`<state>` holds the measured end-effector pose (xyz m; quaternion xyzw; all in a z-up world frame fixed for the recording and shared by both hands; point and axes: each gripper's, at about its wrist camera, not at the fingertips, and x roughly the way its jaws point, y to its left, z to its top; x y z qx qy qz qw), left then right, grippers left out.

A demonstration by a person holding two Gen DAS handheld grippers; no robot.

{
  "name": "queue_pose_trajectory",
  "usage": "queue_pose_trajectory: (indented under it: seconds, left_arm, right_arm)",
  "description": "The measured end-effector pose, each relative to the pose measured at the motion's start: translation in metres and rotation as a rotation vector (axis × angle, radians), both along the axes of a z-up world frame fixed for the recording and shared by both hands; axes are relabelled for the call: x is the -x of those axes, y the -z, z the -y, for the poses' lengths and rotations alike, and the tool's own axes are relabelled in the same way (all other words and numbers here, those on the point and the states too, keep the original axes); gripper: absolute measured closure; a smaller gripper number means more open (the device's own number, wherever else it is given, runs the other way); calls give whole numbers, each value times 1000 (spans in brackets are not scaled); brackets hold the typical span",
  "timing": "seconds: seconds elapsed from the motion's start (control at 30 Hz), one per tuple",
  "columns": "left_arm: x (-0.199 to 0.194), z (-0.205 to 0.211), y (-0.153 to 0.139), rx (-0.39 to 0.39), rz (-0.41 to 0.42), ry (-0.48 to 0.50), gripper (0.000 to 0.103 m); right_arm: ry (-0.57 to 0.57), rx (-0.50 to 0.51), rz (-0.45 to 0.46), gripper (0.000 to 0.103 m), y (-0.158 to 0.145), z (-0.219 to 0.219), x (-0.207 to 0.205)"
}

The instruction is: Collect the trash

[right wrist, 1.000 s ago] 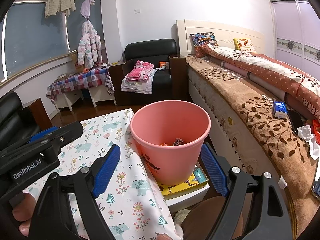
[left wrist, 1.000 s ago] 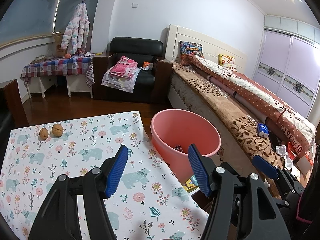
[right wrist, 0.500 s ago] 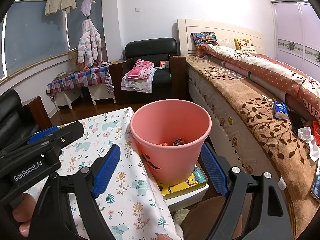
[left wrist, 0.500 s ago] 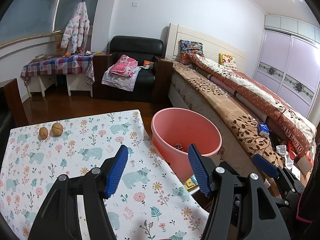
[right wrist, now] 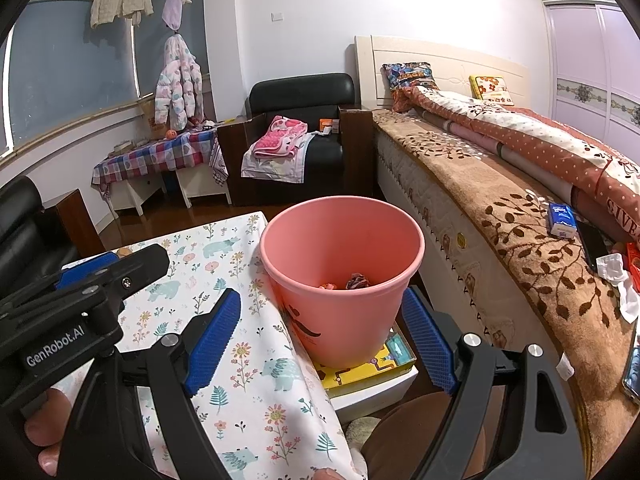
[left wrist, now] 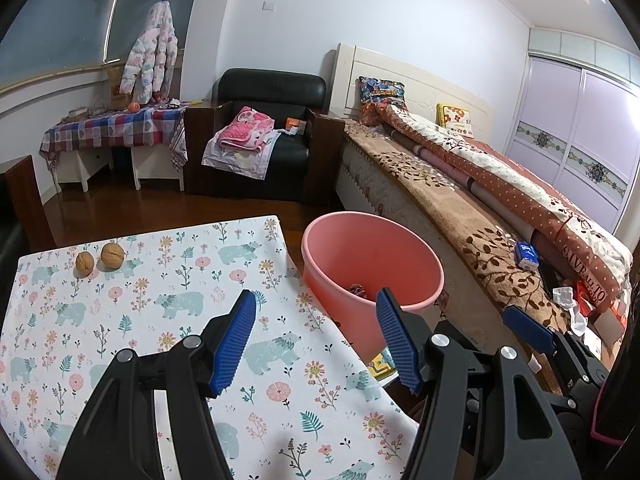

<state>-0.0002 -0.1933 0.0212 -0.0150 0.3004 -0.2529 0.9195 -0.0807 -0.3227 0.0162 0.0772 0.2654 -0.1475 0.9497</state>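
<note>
A pink bin (left wrist: 372,264) stands right of the table with the floral cloth (left wrist: 132,320); it also shows in the right wrist view (right wrist: 340,280) with a few scraps of trash (right wrist: 356,281) at its bottom. Two walnuts (left wrist: 100,258) lie at the table's far left. My left gripper (left wrist: 316,340) is open and empty, above the table's right edge. My right gripper (right wrist: 320,340) is open and empty, in front of the bin. The left gripper's body (right wrist: 80,300) shows at the left of the right wrist view.
The bin stands on a yellow box (right wrist: 360,364) on a white stool. A bed (left wrist: 500,208) with a blue tissue pack (left wrist: 526,254) and crumpled paper (right wrist: 616,276) runs along the right. A black armchair (left wrist: 268,136) with clothes stands behind.
Both grippers have stayed open and empty. The views shifted only slightly, with the bin sitting a little lower in the left wrist view.
</note>
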Motion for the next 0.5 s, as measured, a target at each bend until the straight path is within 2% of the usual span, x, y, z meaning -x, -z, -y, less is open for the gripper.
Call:
queue_pose_trajectory:
  seconds: [0.23,0.37,0.5]
  left_arm:
    - [1,-1,4,-4,-2,-2,41]
    - [-5,-4,9,-18,-13,-33,41]
    - [-15,-26,11,-18,-16,-102,41]
  right_arm:
    - [-8,5,-11,20,5,-2,-1]
    - [-21,0,-18,20,8,-3,-5]
    - [-67,6,-35,20,10,-12,-14]
